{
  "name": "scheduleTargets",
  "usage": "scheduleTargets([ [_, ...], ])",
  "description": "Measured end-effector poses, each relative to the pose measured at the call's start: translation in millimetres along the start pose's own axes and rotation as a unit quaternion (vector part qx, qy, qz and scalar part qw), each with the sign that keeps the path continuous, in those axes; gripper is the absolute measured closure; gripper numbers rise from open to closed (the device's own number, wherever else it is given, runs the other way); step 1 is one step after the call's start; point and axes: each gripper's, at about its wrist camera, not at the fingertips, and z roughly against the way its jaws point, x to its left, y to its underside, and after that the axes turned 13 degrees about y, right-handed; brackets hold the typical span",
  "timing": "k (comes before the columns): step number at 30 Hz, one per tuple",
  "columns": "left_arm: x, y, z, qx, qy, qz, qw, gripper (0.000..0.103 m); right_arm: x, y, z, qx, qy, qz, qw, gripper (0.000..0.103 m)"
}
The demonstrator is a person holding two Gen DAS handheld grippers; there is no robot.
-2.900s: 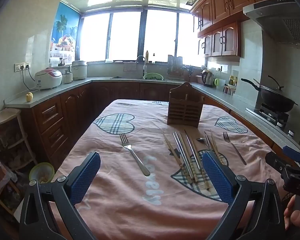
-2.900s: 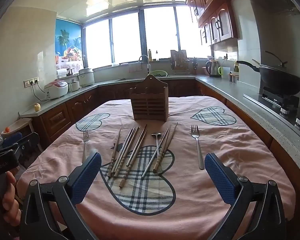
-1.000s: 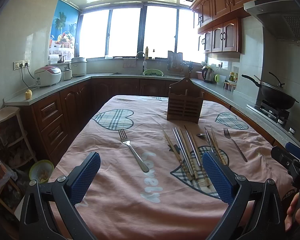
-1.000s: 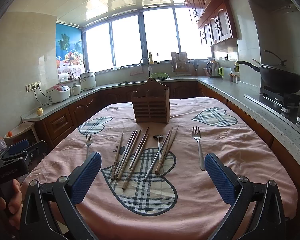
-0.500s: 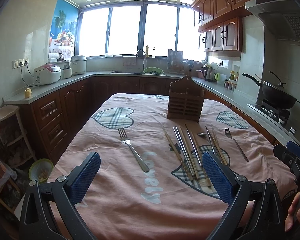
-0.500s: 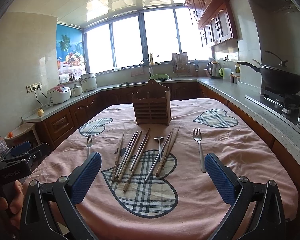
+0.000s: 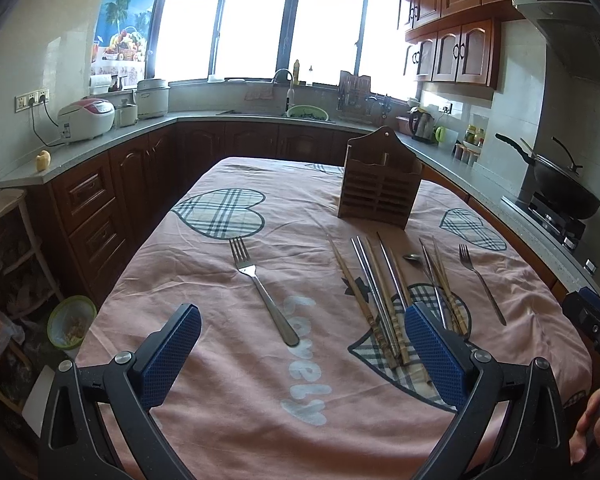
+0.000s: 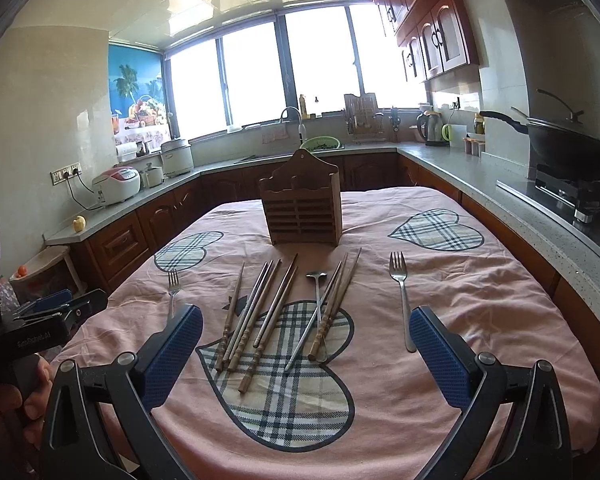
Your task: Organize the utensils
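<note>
Both claws are up over the near edge of the table (image 8: 500, 280), and both are spread wide with nothing between the blue pads: the left gripper (image 7: 300, 354) hangs over the near left part of the pink cloth, the right gripper (image 8: 306, 344) over the big plaid heart at the near middle. Just past the left gripper lies a fork (image 7: 262, 284), alone on bare cloth, handle toward the near edge, tines pointing away. At the table's middle, a loose fan of chopsticks (image 8: 260, 304), wooden and metal together, lies lengthwise with the butt ends on the plaid heart and the tips aimed at the far edge. Tucked among the right-hand sticks is a small spoon (image 8: 318, 300), bowl facing away. To the right of that bunch, clear of it, a second fork (image 8: 402, 296) lies straight, tines away, its handle end close by the right gripper's right pad. Beyond all the cutlery, toward the far edge and about centre, the wooden utensil holder (image 8: 302, 210) stands upright, slatted front toward us, touching none of the pieces. Behind the table, the countertop (image 8: 440, 162) runs round under the windows, with a black wok (image 8: 568, 152) on the stove to the right.
</note>
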Motion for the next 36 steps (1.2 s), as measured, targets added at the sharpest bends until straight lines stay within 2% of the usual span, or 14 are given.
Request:
scheduleTargets([
  [10,11,-38,-57,0.043,-0.004,0.007,0.999,0.007,-14,-19,-47,0.04,-0.012,-0.036,0.998,0.002],
  [16,16,-57,-92,0.071,-0.006,0.01,0.9974,0.013,-14,-32,-78,0.059,-0.011,-0.038,0.997,0.008],
  [22,20,-75,-128,0.095,-0.002,0.016,0.9953,0.024,-16,-46,-115,0.083,-0.009,-0.046,0.995,0.024],
  [27,22,-90,-157,0.112,-0.002,0.021,0.9934,0.028,-12,-58,-144,0.104,-0.015,-0.047,0.993,0.039],
  [32,26,-101,-187,0.134,0.0,0.028,0.9906,0.035,-2,-65,-175,0.13,-0.024,-0.04,0.99,0.046],
  [36,30,-107,-214,0.153,0.003,0.033,0.9877,0.04,6,-66,-204,0.155,-0.029,-0.032,0.987,0.056],
])
